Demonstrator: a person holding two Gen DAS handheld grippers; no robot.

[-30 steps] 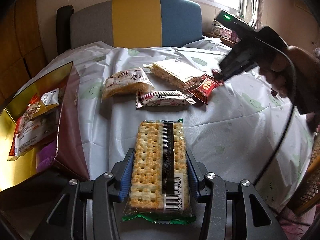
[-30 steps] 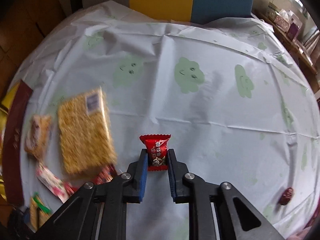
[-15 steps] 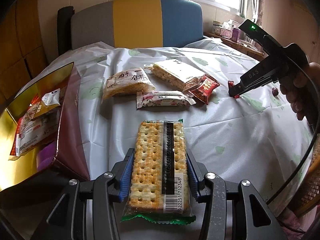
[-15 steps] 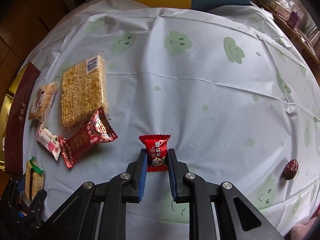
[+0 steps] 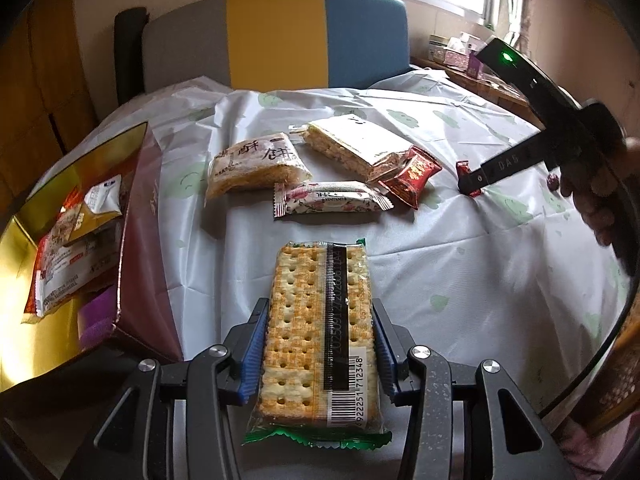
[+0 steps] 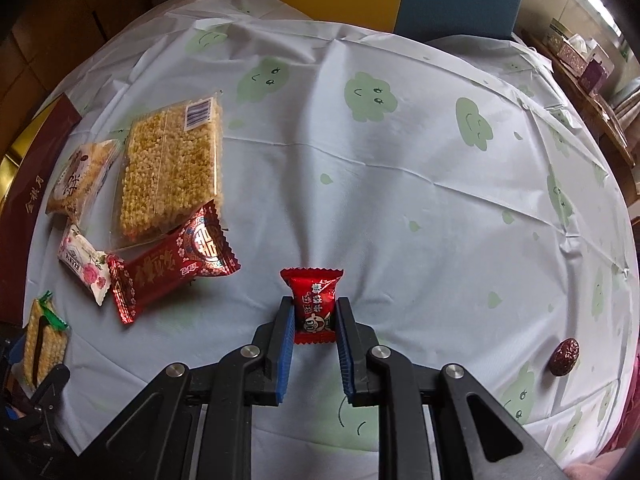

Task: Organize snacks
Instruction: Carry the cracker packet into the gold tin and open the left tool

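My left gripper (image 5: 319, 320) is shut on a clear pack of crackers (image 5: 320, 332) with a black barcode stripe, held just above the near table edge. My right gripper (image 6: 314, 312) is shut on a small red candy (image 6: 313, 306), low over the cloth; it also shows at the right of the left wrist view as the right gripper (image 5: 472, 186). On the table lie a rice-cake pack (image 6: 172, 168), a flaky-pastry pack (image 5: 256, 166), a floral white bar (image 5: 330, 202) and a red wrapped snack (image 6: 176, 264). A gold-lined box (image 5: 132, 208) at the left holds several snack packs.
A white tablecloth with green cloud faces (image 6: 400, 184) covers the table. A dried red date (image 6: 564, 356) lies at the right. A grey, yellow and blue chair back (image 5: 276, 36) stands behind the table. A shelf with small boxes (image 6: 576, 52) is at the far right.
My right gripper has carried the red candy away from the snack pile toward the right and lowered it toward the cloth. The left gripper and its cracker pack have stayed put.
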